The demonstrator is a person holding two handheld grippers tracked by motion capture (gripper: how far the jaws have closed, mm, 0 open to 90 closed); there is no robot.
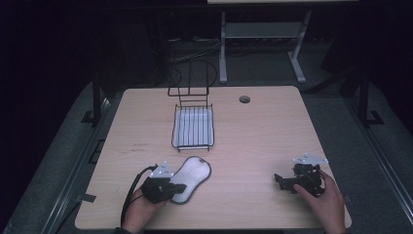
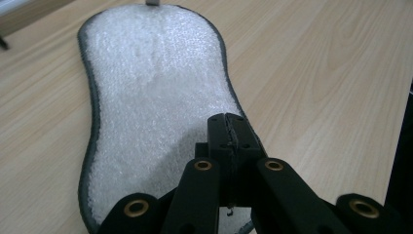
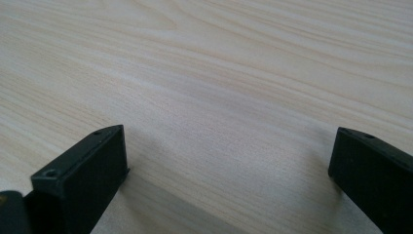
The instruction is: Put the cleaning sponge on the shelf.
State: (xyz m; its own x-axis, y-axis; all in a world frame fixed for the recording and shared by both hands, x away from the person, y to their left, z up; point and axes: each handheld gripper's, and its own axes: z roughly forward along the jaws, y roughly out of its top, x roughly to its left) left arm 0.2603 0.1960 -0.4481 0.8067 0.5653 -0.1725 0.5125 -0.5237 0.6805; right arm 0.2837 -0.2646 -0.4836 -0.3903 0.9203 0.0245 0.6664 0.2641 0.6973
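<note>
A white fluffy pad (image 1: 193,175) with a dark grey rim lies flat near the table's front left. In the left gripper view the pad (image 2: 156,83) stretches away from the jaws. My left gripper (image 1: 179,186) rests over its near end, and this left gripper (image 2: 231,122) has its jaws pressed together with nothing visibly between them. My right gripper (image 1: 281,181) is low over bare wood at the front right, held by a hand. Up close, the right gripper (image 3: 230,134) stands open with only tabletop between its jaws.
A black wire rack (image 1: 193,127) with an upright wire back stands at the middle rear of the wooden table (image 1: 263,141). A round cable hole (image 1: 244,99) sits behind it to the right. Dark floor and a white stand lie beyond.
</note>
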